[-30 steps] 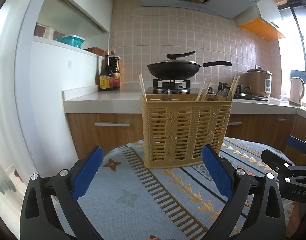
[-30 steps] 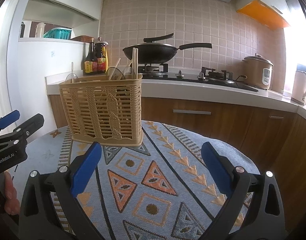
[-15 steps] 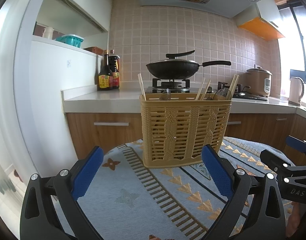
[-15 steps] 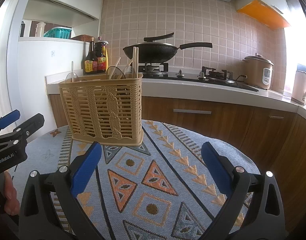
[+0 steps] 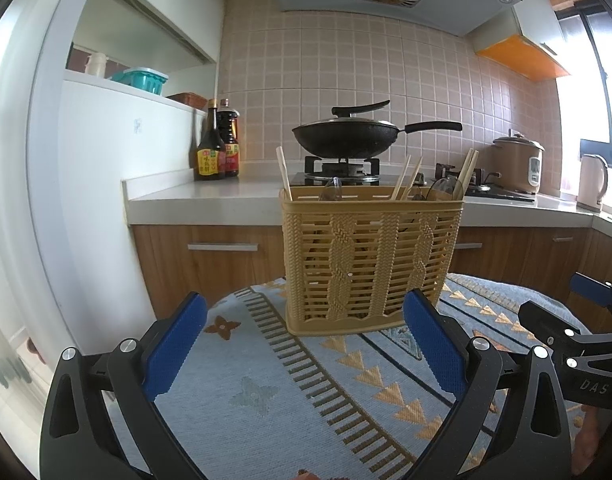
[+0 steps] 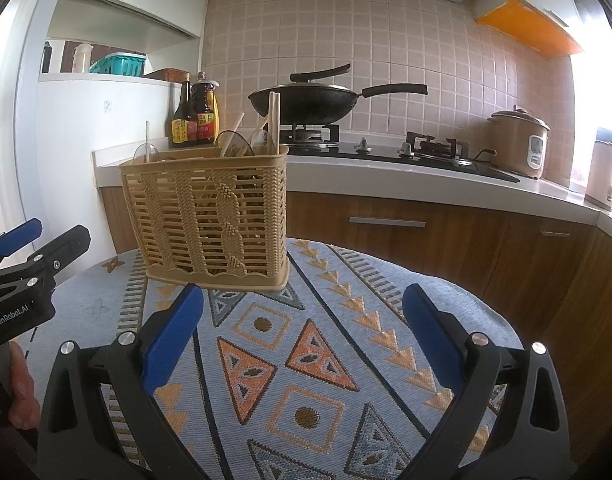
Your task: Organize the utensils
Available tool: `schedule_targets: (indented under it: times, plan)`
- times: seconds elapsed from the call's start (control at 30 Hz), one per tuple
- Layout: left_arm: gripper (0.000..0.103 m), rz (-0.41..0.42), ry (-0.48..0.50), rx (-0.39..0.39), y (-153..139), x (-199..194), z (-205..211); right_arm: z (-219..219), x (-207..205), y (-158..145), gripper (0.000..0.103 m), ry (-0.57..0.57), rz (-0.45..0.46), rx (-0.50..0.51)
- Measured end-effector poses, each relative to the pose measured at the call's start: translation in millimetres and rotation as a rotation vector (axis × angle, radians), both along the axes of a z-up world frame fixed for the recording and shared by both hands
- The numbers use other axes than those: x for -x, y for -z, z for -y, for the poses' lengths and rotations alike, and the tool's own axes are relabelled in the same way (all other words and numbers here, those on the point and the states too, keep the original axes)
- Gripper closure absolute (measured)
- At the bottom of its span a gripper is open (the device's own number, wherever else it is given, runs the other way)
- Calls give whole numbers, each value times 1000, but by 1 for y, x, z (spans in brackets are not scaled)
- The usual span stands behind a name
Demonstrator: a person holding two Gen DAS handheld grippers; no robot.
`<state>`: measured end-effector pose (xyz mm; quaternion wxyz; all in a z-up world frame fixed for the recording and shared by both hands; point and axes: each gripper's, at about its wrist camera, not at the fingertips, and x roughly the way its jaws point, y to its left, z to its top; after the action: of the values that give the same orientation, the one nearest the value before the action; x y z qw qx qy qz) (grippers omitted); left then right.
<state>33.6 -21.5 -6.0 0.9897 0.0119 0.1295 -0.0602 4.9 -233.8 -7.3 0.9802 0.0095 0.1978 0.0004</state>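
**Both claws spread and empty in front of the utensil basket**

The left claw (image 5: 304, 344) is spread wide, its two blue ribbed pads (image 5: 174, 346) apart, and it holds nothing. It hangs above the woven tablecloth (image 5: 266, 396) and touches nothing. The right claw (image 6: 302, 334) is spread in the same way, also empty, over the cloth. Each claw has black plastic arms with small silver screws.

Just in front of the left claw stands the utensil basket (image 5: 369, 264), upright on the round table. It is tan plastic, moulded to look like braided wicker, with horizontal slats and a wavy lower edge. Wooden chopsticks (image 5: 403, 178) lean out of the top at several angles, and clear rounded spoon heads (image 6: 232, 142) show above the rim. From the right wrist view the basket is ahead and to the left.

The cloth is light blue with orange triangles, squares and striped bands.

Behind the table is a kitchen worktop with a black wok (image 5: 345, 136) on the gas stove, two dark sauce bottles (image 5: 218, 152) and a brown rice cooker (image 5: 517, 164).
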Motion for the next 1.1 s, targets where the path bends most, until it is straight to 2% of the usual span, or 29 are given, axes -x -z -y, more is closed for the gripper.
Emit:
schedule_targets:
  times: [0.53,1.1]
  plan:
    - [8,5,5,-8,1,1,2,0,-1,1,8,0,-6,-5]
    - [8,27,7,-68,1,6,12,0,0,1,8,-1,-13,-10]
